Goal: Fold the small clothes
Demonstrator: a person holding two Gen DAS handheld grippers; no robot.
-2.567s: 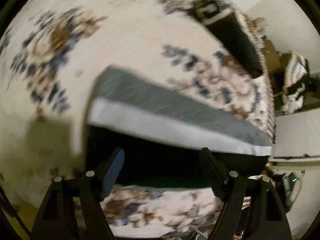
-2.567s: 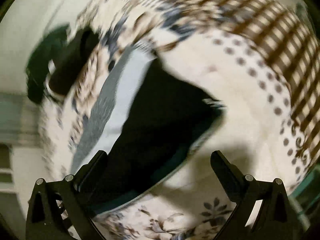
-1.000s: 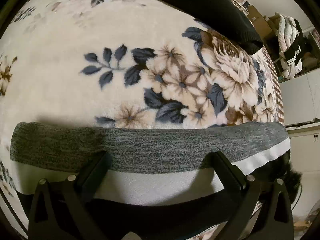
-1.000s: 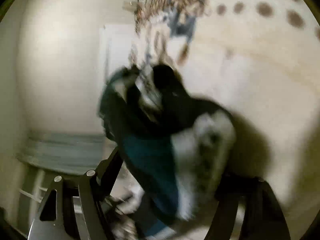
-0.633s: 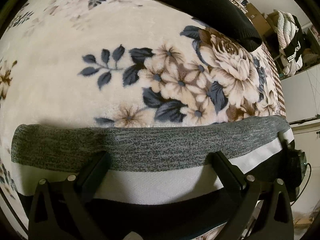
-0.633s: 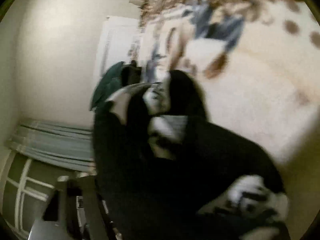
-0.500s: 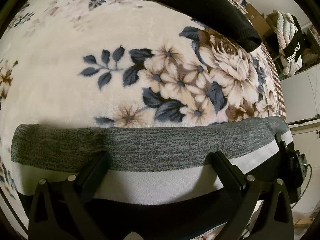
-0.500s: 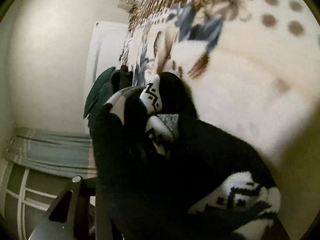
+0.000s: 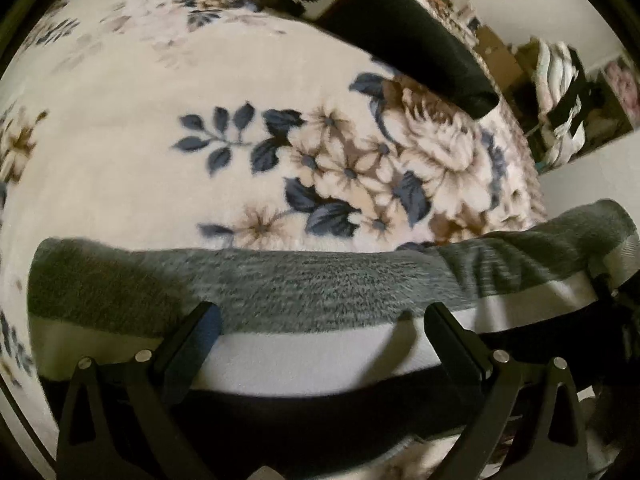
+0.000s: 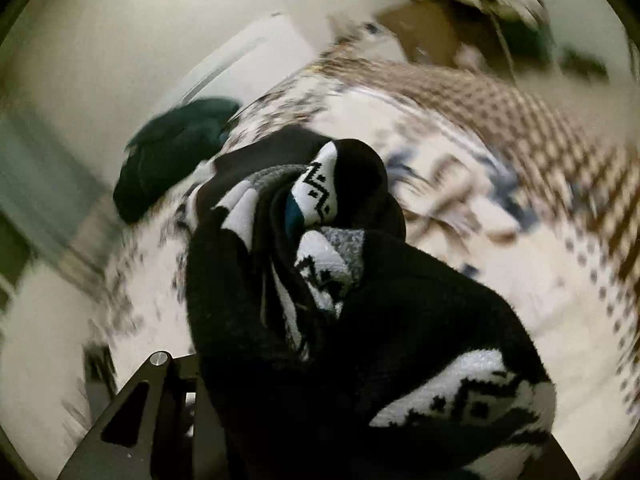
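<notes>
A folded knit garment (image 9: 320,280) with grey, white and black bands lies across the floral blanket (image 9: 132,152). My left gripper (image 9: 322,320) hovers just above its white band, open, its fingers wide apart and gripping nothing. The garment's right end (image 9: 580,236) is lifted off the blanket at the frame's edge. In the right wrist view a bunched black knit (image 10: 320,280) with white geometric pattern and grey and teal patches fills the jaws. My right gripper (image 10: 328,380) is closing on it and holds it above the bed. The fabric hides its fingertips.
A second black sock (image 9: 400,36) with a white patterned cuff lies at the far side of the blanket. A dark green garment (image 10: 172,156) sits near the bed's edge by a white wall. Cardboard boxes and heaped clothes (image 9: 560,92) stand beyond the bed.
My right gripper closed on the dark bundle, lifted it and rolled, so more of the bed shows behind. In the left view the garment's right end has risen. My left gripper pulled back slightly.
</notes>
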